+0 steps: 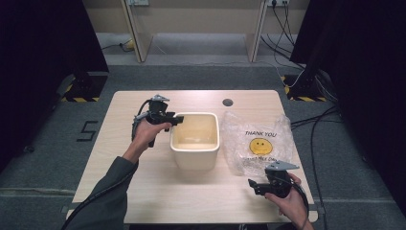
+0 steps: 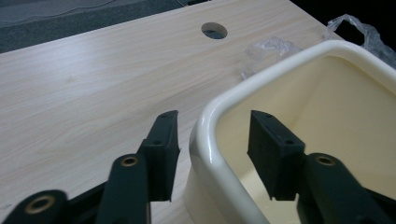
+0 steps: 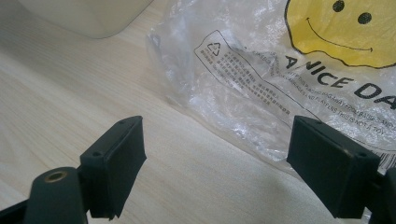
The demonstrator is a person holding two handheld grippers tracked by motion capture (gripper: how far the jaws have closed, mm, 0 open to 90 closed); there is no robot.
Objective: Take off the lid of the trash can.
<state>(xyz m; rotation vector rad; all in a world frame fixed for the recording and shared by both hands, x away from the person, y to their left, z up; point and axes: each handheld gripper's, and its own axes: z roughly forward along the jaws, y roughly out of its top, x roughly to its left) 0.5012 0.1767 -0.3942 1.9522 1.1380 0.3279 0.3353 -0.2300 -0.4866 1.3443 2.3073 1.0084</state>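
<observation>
cream bin [image 1: 195, 140], left gripper [image 2: 212, 140] astride its rim, jaws apart

Even overhead light falls on the pale rectangular wooden table [image 1: 158, 191], while black curtains at nine and three o'clock in the high view stay nearly featureless. The cream square plastic bin [image 1: 195, 139] casts only a soft, short shadow toward six o'clock. Glare glints off the crinkled clear plastic bag with a yellow smiley face [image 3: 261, 65]. In both gripper views the near black jaws look soft and slightly blurred, and the high view is coarse.
</observation>
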